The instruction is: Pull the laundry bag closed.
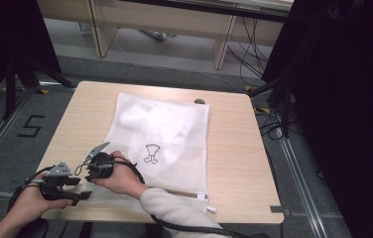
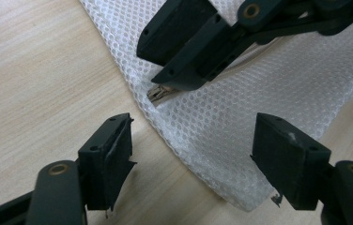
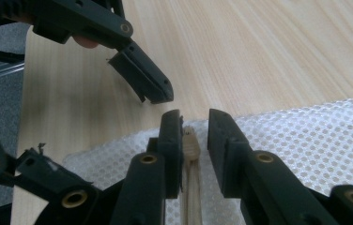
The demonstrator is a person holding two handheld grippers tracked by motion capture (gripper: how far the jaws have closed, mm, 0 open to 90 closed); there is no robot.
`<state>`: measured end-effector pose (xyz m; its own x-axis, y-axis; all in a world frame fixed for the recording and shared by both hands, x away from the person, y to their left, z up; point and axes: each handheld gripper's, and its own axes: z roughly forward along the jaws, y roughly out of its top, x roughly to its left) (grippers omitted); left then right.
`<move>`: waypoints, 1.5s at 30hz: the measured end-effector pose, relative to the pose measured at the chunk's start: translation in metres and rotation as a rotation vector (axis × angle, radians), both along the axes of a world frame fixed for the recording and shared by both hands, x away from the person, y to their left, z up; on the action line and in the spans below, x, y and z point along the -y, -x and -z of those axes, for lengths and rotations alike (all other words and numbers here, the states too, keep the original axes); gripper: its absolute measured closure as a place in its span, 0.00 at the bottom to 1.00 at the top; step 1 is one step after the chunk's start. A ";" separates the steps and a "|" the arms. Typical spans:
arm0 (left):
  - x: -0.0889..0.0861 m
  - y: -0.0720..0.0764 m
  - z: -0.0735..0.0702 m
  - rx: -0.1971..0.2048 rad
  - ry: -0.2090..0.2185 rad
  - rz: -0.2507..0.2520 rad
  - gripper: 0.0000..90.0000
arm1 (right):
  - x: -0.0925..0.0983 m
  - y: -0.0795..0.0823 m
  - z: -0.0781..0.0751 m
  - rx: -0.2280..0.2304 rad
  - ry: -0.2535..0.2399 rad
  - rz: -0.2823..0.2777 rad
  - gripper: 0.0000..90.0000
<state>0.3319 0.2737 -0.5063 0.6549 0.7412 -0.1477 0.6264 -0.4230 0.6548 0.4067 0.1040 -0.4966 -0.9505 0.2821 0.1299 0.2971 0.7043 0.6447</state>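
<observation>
handling limp, light white mesh laundry bag [image 1: 164, 134]: right gripper [image 3: 194, 129] jaws narrowed beside its corner zipper pull [image 2: 159, 93], grip unclear; left gripper [image 2: 191, 150] gapes

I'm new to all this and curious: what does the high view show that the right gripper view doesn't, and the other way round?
High view: the whole white mesh bag with its black drawing, and a 5 marked on the floor. Right gripper view: a thin tan strip standing between that gripper's fingers, against one and clear of the other. Both: the bag's mesh, the wooden table and the left gripper close by.
</observation>
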 end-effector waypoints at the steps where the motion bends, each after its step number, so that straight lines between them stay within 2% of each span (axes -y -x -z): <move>1: 0.000 0.000 0.000 -0.001 0.002 0.001 0.32 | -0.001 0.001 0.001 -0.024 0.004 0.009 0.86; 2: 0.000 0.000 0.000 -0.003 0.004 -0.002 0.32 | -0.001 0.000 0.003 -0.001 0.007 -0.006 0.87; 3: 0.001 0.000 0.001 -0.015 0.016 0.001 0.32 | -0.002 0.001 0.004 -0.020 -0.001 0.002 0.88; 4: 0.001 0.000 0.001 -0.017 0.012 0.003 0.32 | -0.002 0.001 0.006 -0.017 0.001 0.000 0.89; 5: 0.001 0.000 0.001 -0.020 0.012 0.007 0.32 | -0.002 0.003 0.007 -0.033 0.016 0.016 0.90; 7: 0.000 0.000 0.001 -0.020 0.011 0.005 0.32 | -0.002 0.001 0.009 -0.015 0.009 0.002 0.91; 8: 0.000 0.000 0.001 -0.011 -0.001 0.008 0.32 | -0.002 0.003 0.007 -0.046 0.008 0.017 0.91; 9: 0.001 0.000 0.001 -0.012 0.005 -0.001 0.32 | -0.002 0.003 0.007 -0.046 0.008 0.017 0.91; 10: 0.000 -0.001 0.001 -0.020 0.008 0.008 0.32 | -0.001 0.001 0.005 -0.013 0.007 -0.002 0.91; 12: 0.000 -0.002 0.002 -0.017 0.010 -0.006 0.32 | 0.000 0.002 0.000 -0.019 -0.004 -0.004 0.91; 13: 0.002 -0.002 0.004 -0.028 0.050 -0.036 0.33 | 0.000 0.003 -0.003 -0.035 -0.002 0.003 0.91; 14: 0.001 -0.003 0.003 -0.029 0.036 -0.024 0.33 | 0.001 0.003 -0.006 -0.034 0.002 -0.001 0.91; 15: 0.002 -0.003 0.003 -0.022 0.058 -0.042 0.35 | 0.001 0.001 -0.007 -0.012 0.003 -0.012 0.91; 16: 0.001 -0.004 0.002 -0.038 0.068 -0.027 0.37 | 0.001 0.001 -0.010 -0.013 -0.004 -0.014 0.91; 17: -0.001 -0.004 0.001 -0.038 0.046 -0.004 0.40 | 0.002 0.001 -0.012 -0.006 -0.003 -0.015 0.91; 18: 0.002 -0.004 0.001 -0.039 0.085 -0.019 0.43 | 0.002 0.003 -0.014 -0.019 -0.009 -0.009 0.91; 20: 0.003 -0.006 0.002 -0.046 0.091 -0.011 0.48 | 0.004 0.003 -0.017 0.010 0.005 -0.022 0.91; 21: 0.004 -0.007 0.002 -0.048 0.100 -0.010 0.54 | 0.005 0.003 -0.020 0.012 0.002 -0.022 0.91; 23: 0.005 -0.009 0.003 -0.054 0.111 0.004 0.55 | 0.005 0.004 -0.021 0.007 0.001 -0.019 0.91; 25: 0.005 -0.010 0.002 -0.044 0.128 -0.011 0.60 | 0.007 0.006 -0.023 0.004 0.001 -0.010 0.91; 26: 0.005 -0.010 0.002 -0.036 0.137 -0.012 0.62 | 0.008 0.005 -0.023 0.020 -0.008 -0.030 0.91; 27: 0.003 -0.011 0.002 -0.028 0.137 -0.014 0.64 | 0.008 0.006 -0.024 0.014 -0.013 -0.024 0.91; 28: 0.003 -0.014 0.004 -0.051 0.160 -0.019 0.67 | 0.010 0.007 -0.027 0.007 -0.018 -0.025 0.91; 29: 0.003 -0.014 0.004 -0.051 0.160 -0.019 0.69 | 0.010 0.007 -0.027 0.007 -0.018 -0.025 0.91; 30: 0.002 -0.016 0.006 -0.070 0.172 -0.015 0.69 | 0.010 0.007 -0.027 0.008 -0.020 -0.030 0.91; 31: 0.002 -0.016 0.006 -0.085 0.199 -0.025 0.74 | 0.011 0.007 -0.029 0.017 -0.015 -0.030 0.91; 33: 0.003 -0.016 0.005 -0.086 0.212 -0.033 0.80 | 0.013 0.008 -0.030 0.007 -0.024 -0.032 0.91; 34: 0.001 -0.017 0.005 -0.084 0.198 -0.020 0.80 | 0.013 0.008 -0.030 0.007 -0.024 -0.032 0.91; 35: 0.003 -0.017 0.004 -0.096 0.219 -0.031 0.82 | 0.013 0.007 -0.030 0.010 -0.026 -0.036 0.91; 36: 0.003 -0.018 0.004 -0.104 0.218 -0.031 0.89 | 0.013 0.008 -0.031 0.007 -0.017 -0.028 0.91; 39: 0.003 -0.019 0.002 -0.140 0.216 -0.048 0.93 | 0.014 0.008 -0.031 0.013 -0.013 -0.025 0.91; 42: 0.003 -0.017 -0.004 -0.147 0.244 -0.069 0.95 | 0.019 0.007 -0.031 0.025 -0.005 -0.037 0.91; 45: 0.004 -0.017 -0.004 -0.153 0.254 -0.075 0.95 | 0.021 0.008 -0.031 0.029 0.003 -0.047 0.91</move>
